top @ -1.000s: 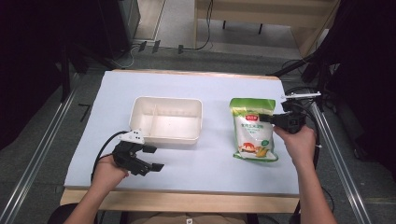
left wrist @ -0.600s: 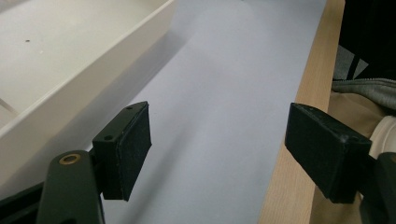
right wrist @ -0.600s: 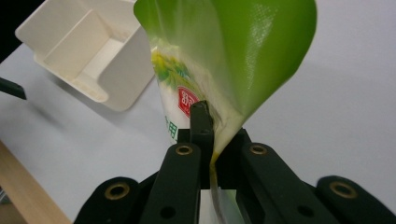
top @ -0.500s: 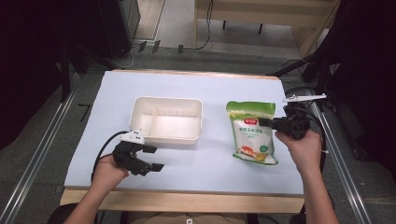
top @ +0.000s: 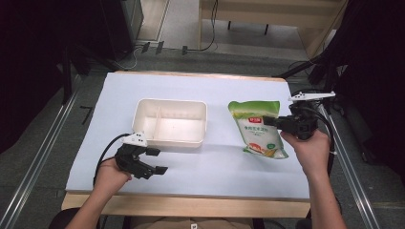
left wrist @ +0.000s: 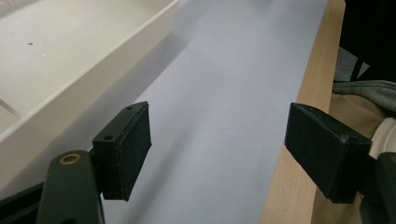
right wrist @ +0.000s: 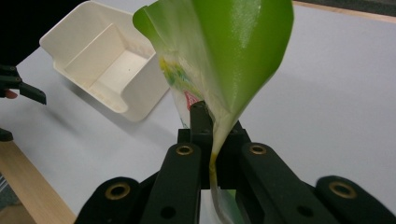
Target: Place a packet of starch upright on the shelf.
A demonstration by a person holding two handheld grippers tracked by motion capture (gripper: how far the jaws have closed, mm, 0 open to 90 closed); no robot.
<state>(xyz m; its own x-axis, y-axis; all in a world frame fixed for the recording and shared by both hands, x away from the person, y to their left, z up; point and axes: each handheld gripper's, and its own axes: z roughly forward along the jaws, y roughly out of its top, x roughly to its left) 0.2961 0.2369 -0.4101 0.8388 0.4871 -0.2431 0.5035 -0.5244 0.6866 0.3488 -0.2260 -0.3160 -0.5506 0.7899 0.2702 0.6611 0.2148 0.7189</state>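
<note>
Left gripper jaws apart, right gripper clamped

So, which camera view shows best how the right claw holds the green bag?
The right gripper view: the right claw is shut on the green bag, whose edge is pinched between the jaws. The high view shows the whole bag at a distance.

The green and white bag near the right edge of the table carries printed lettering and a small red mark on its front, but all of it is too small and blurred to read. No other text, number or sign is legible.
</note>
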